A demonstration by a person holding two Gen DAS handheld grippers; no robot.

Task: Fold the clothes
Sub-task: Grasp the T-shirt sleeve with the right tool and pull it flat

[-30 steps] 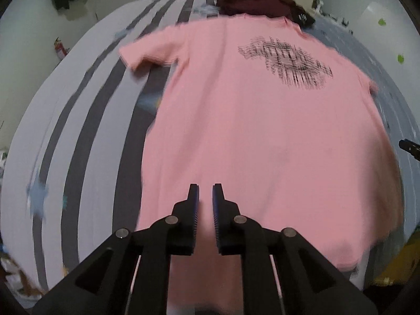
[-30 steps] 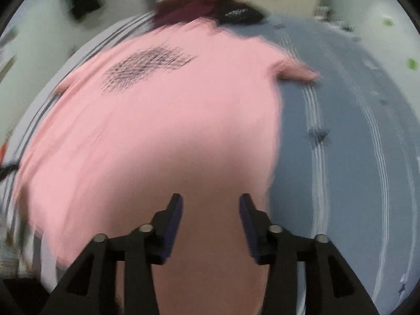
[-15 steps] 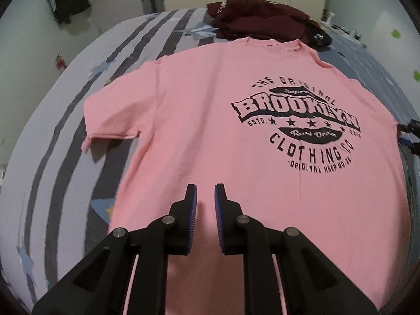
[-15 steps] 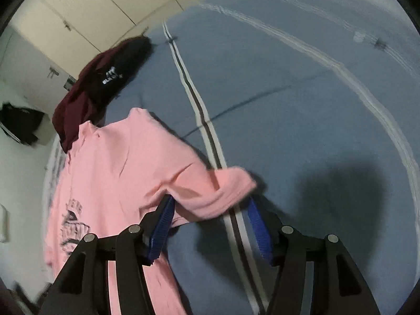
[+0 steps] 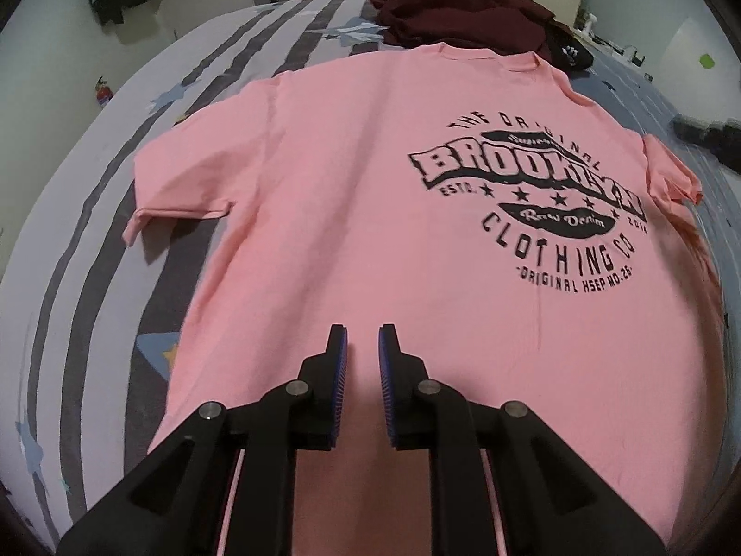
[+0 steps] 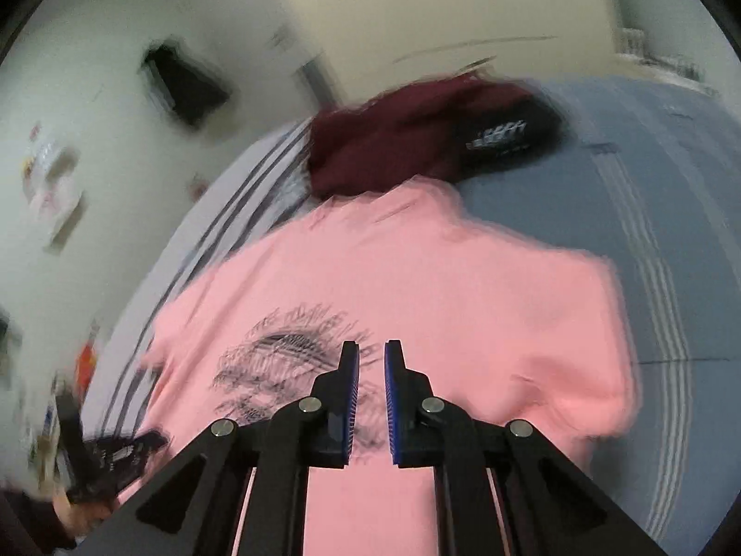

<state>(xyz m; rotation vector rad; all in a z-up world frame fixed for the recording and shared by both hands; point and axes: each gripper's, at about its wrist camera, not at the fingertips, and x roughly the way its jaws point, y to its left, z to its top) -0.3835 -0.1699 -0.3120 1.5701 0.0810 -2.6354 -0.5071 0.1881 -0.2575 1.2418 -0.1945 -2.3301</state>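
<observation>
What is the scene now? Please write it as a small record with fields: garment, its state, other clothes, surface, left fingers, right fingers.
garment: pink T-shirt with black print
state: spread flat, print up, not yet folded
other clothes: dark red pile beyond the collar
surface: striped bed cover
left fingers: left gripper nearly shut, empty, over the lower part of the shirt
right fingers: right gripper has just been closing, nothing between them, over the shirt

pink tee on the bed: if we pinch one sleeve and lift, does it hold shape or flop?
Likely flops: the pink T-shirt lies thin and flat on the striped bedsheet, its right sleeve already crumpled. Probably light, so one pinch should lift it. The rest would likely drag and wrinkle rather than slide cleanly.
</observation>
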